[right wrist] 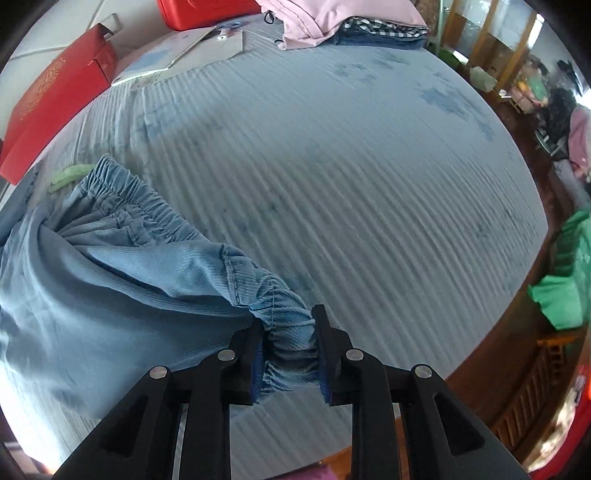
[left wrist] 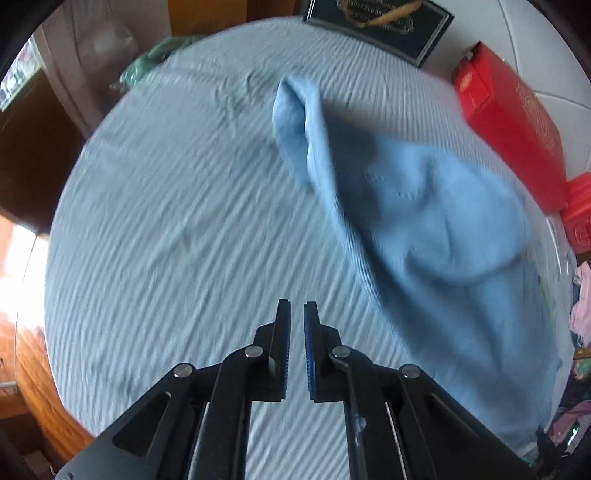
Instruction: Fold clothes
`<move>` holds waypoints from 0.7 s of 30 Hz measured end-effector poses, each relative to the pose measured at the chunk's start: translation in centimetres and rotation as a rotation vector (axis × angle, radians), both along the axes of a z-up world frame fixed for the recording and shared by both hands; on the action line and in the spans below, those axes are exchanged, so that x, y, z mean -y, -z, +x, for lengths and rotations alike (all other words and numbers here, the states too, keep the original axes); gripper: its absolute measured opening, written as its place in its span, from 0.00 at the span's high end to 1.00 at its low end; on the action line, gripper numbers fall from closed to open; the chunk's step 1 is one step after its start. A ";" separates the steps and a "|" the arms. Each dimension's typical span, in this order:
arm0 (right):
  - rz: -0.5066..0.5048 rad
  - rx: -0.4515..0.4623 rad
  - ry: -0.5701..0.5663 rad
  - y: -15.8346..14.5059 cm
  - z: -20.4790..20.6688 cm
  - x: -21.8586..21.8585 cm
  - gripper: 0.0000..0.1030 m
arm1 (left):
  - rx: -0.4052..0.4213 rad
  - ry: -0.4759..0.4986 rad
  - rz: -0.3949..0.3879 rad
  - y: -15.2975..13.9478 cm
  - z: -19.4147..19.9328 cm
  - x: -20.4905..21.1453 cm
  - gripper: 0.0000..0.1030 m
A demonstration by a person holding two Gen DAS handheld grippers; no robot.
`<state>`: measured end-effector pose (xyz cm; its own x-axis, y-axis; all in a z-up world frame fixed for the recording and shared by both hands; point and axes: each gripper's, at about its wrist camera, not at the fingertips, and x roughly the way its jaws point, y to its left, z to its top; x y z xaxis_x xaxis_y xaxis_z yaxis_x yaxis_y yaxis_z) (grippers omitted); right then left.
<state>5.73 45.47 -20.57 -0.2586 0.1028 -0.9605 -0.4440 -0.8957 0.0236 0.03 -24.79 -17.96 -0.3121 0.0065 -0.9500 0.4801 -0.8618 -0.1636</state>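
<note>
Light blue trousers (left wrist: 413,206) lie bunched on the striped bed sheet (left wrist: 177,206), to the right of my left gripper (left wrist: 296,308). That gripper is nearly shut with a narrow gap, holds nothing, and hovers over bare sheet. In the right wrist view my right gripper (right wrist: 286,321) is shut on the elastic waistband (right wrist: 291,339) of the trousers (right wrist: 96,280), which trail off to the left over the sheet (right wrist: 351,166).
Red boxes (left wrist: 513,122) and a dark framed plaque (left wrist: 380,26) sit at the bed's far edge. Folded pink and denim clothes (right wrist: 340,22), papers (right wrist: 177,51) and a red box (right wrist: 55,96) lie at the back. A green cloth (right wrist: 565,280) is off the right side.
</note>
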 end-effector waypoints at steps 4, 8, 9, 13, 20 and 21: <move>-0.033 -0.004 0.016 0.7 -0.4 -0.3 0.76 | -0.005 0.025 0.006 -0.2 -4.5 1.7 0.93; -0.046 -0.015 0.026 0.7 -0.2 -0.2 0.75 | 0.008 0.049 0.027 0.0 -9.1 3.5 0.93; -0.041 -0.014 0.024 0.7 -0.2 0.0 0.75 | 0.012 0.053 0.033 0.2 -10.3 4.0 0.91; -0.040 -0.016 0.028 0.9 -0.7 -0.4 0.72 | 0.026 0.068 0.038 0.5 -13.6 5.4 0.21; -0.019 -0.019 0.037 1.0 -1.1 -0.2 0.68 | 0.038 0.062 -0.003 1.4 -16.0 6.0 0.18; -0.012 -0.015 0.036 1.1 -1.2 -0.1 0.67 | 0.042 0.056 -0.007 1.6 -16.2 6.2 0.19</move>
<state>4.53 45.58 -21.63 -0.2690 0.1010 -0.9578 -0.4752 -0.8789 0.0408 -16.13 -30.97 -19.55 -0.2713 0.0163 -0.9624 0.4372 -0.8887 -0.1383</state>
